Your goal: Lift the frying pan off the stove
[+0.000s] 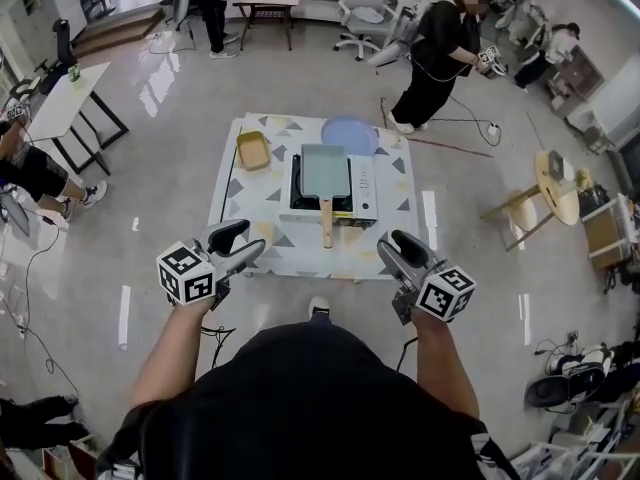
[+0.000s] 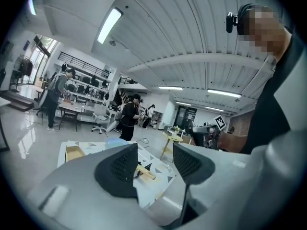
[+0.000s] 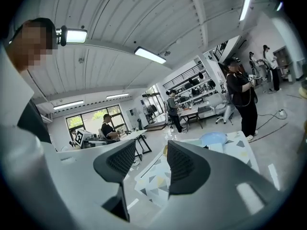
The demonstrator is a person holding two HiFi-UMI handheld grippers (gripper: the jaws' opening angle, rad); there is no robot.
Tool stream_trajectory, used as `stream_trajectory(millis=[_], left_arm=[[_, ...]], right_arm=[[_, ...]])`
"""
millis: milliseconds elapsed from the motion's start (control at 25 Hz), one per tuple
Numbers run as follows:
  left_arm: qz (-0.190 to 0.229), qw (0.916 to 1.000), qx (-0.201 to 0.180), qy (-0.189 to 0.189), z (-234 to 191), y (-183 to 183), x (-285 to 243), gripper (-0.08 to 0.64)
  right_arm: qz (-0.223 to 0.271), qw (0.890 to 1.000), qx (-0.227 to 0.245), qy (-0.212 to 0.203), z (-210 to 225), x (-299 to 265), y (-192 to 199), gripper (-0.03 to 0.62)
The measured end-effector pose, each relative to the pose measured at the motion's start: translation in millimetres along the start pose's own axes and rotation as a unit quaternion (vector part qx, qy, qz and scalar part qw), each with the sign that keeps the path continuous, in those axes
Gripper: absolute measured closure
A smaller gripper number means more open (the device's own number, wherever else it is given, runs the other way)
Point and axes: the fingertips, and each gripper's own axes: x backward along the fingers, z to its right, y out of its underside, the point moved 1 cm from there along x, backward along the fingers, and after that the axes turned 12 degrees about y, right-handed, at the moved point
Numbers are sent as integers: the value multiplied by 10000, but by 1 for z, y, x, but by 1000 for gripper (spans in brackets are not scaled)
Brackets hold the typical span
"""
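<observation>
A rectangular pale-green frying pan (image 1: 324, 170) sits on a portable gas stove (image 1: 362, 190) on a low table with a patterned cloth (image 1: 255, 203). The pan's wooden handle (image 1: 327, 224) points toward me. My left gripper (image 1: 243, 240) hovers open and empty over the table's near left corner, short of the handle. In the left gripper view the handle (image 2: 145, 172) shows between the parted jaws, far off. My right gripper (image 1: 400, 251) is open and empty above the table's near right corner, to the right of the handle. Its own view shows only table cloth (image 3: 156, 176) past the jaws.
A yellow tray (image 1: 252, 150) and a blue plate (image 1: 349, 135) lie on the table behind the stove. A person in black (image 1: 445, 48) stands beyond the table. A round wooden side table (image 1: 555, 183) stands at the right and a white table (image 1: 70, 98) at the left. Cables trail on the floor.
</observation>
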Motion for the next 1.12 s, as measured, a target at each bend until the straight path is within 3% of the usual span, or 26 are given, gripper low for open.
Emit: stream_trajectory(millis=[360, 1120], left_arm=[[-142, 9996, 224, -2, -36, 2, -43, 333], [-475, 9946, 918, -121, -96, 35, -108, 333]], right_arm=[[-258, 9996, -89, -90, 46, -50, -8, 357], [-1297, 9892, -490, -479, 105, -142, 36, 359]])
